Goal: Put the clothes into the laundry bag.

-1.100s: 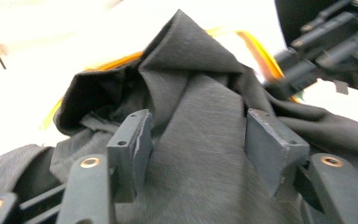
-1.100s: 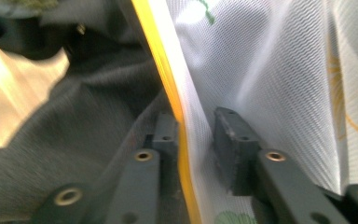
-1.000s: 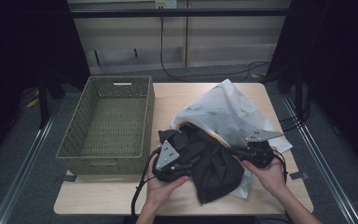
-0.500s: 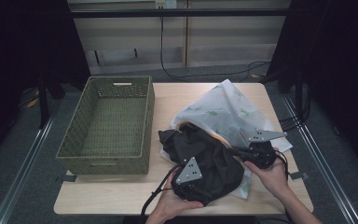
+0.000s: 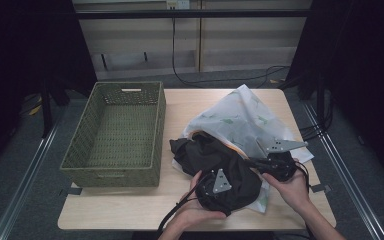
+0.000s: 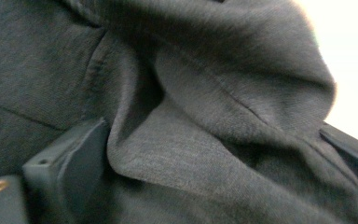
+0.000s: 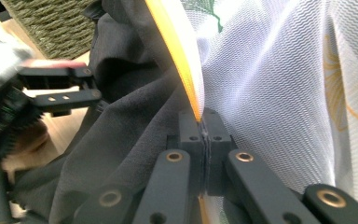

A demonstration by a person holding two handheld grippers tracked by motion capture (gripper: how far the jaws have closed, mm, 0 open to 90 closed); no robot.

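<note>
A dark grey garment (image 5: pixel 215 160) lies bunched at the mouth of a white mesh bag (image 5: pixel 240 120) with an orange rim. My left gripper (image 5: pixel 230 177) is pushed into the garment's near side. In the left gripper view, its jaws have just been opening and stand wide apart, with folds of the dark cloth (image 6: pixel 205 140) lying between them. My right gripper (image 5: pixel 257 162) holds still at the bag's right side. In the right gripper view, the right gripper (image 7: pixel 204 123) is shut on the orange rim (image 7: pixel 177 42) of the bag, with mesh (image 7: pixel 270 93) to its right.
A green woven basket (image 5: pixel 157 130) stands on the left half of the wooden table (image 5: pixel 130 210). The bag reaches close to the table's right edge. Cables trail from both grippers toward the near edge.
My left gripper moved right and down, from the garment's left side to its near side. The hanging flap of cloth is now bunched up. The right gripper stayed put.
</note>
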